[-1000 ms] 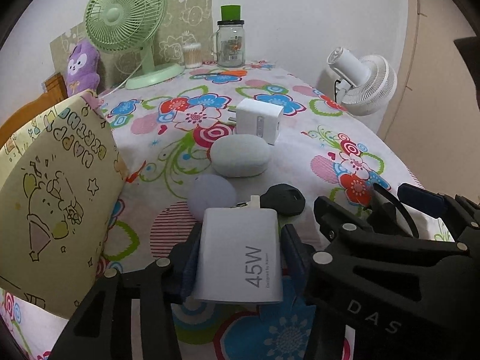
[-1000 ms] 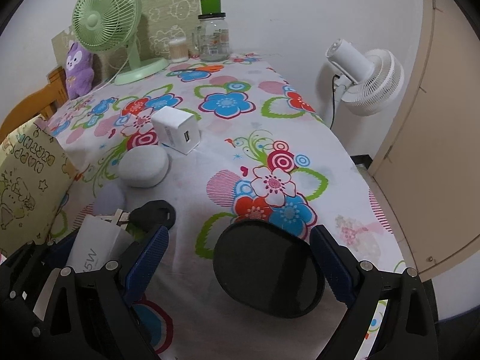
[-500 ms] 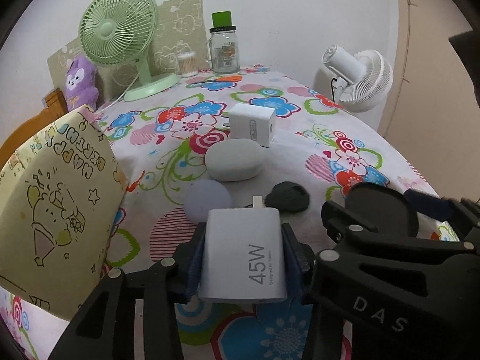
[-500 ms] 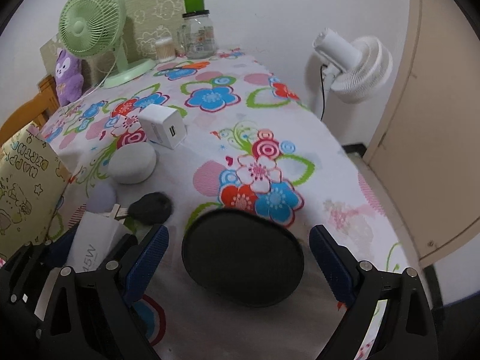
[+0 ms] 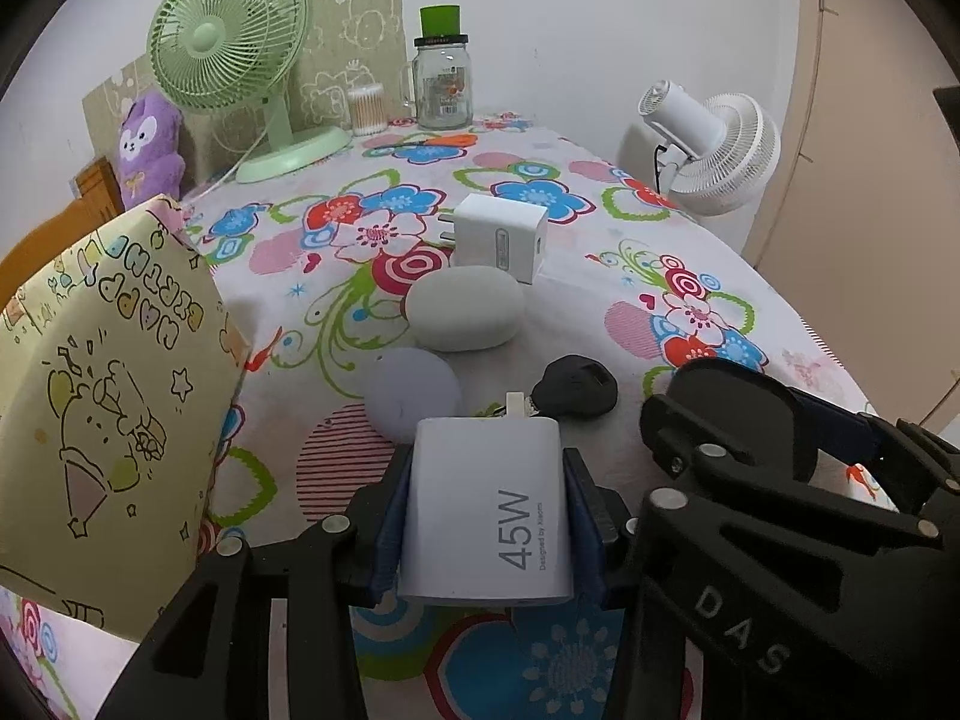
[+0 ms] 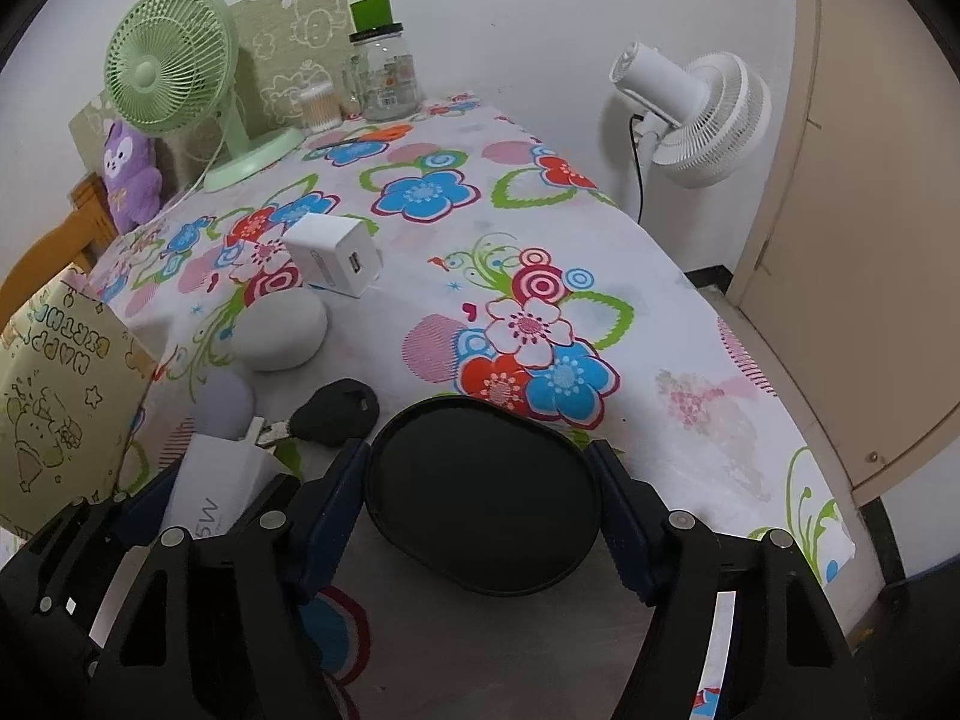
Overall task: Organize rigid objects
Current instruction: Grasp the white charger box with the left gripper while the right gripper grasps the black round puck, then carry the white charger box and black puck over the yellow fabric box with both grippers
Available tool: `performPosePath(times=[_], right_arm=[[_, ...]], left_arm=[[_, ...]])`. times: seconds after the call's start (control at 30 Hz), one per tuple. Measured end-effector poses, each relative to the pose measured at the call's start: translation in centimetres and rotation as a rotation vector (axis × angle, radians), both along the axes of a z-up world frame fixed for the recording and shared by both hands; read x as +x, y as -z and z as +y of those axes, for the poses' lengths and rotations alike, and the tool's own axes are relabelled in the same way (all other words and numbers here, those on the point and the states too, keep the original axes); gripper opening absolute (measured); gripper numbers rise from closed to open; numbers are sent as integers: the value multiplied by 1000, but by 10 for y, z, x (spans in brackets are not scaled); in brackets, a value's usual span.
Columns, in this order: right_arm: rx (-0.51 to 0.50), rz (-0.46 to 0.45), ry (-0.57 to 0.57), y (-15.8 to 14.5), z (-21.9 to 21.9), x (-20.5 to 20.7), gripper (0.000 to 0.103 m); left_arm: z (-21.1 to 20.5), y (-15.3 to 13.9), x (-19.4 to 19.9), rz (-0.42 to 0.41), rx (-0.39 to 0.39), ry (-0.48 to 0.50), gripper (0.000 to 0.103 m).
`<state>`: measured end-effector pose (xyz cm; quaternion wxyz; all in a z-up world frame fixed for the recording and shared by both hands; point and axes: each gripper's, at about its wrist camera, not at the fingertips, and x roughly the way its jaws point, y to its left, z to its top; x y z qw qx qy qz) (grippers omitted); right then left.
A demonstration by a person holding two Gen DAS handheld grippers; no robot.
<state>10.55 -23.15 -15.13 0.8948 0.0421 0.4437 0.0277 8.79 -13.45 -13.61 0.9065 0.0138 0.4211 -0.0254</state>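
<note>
Blue pads on the left gripper point(image 5: 486, 525) squeeze both sides of a white charger point(image 5: 487, 516), so the claw is narrow and holding it tight. The jaws have just been closing a little on it. The charger's metal pins point away, toward a black key fob point(image 5: 576, 387) lying just past them on the cloth.

The right gripper point(image 6: 480, 501) stands wider. Its jaws have just been closing too, with a black oval case point(image 6: 483, 495) between them, and both blue pads now sit right at the case's edges — it looks gripped. The case rests on the table near the front edge, just right of the charger.

The charger says "45W" in big grey writing, with a tiny line beside it that is too small to read. The black arm of the right gripper shows the letters "DAS". A yellow paper bag point(image 5: 90, 414) on the left has cartoon drawings and "HAPPY" upside down.

The tablecloth point(image 6: 540, 252) is white with big blue, red and pink flowers. On it also lie a pale purple round thing point(image 5: 411, 390), a grey-white oval case point(image 5: 465, 307) and a white cube charger point(image 5: 501, 234). At the back stand a green fan point(image 5: 231, 39), a purple plush toy point(image 5: 150, 147), a tub of cotton buds point(image 5: 367, 109) and a glass jar point(image 5: 443, 84) with a green top. A white fan point(image 6: 696, 114) stands beside the table by the white wall — a beige door point(image 6: 870, 210) is on the right.
</note>
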Motion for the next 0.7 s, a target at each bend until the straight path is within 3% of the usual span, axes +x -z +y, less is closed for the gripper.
performPosePath(times=[0.7], right_arm=[[-1,-74,14,-33,19,-7,74]], left_arm=[[16,-29,-7,-39,-31,20,48]])
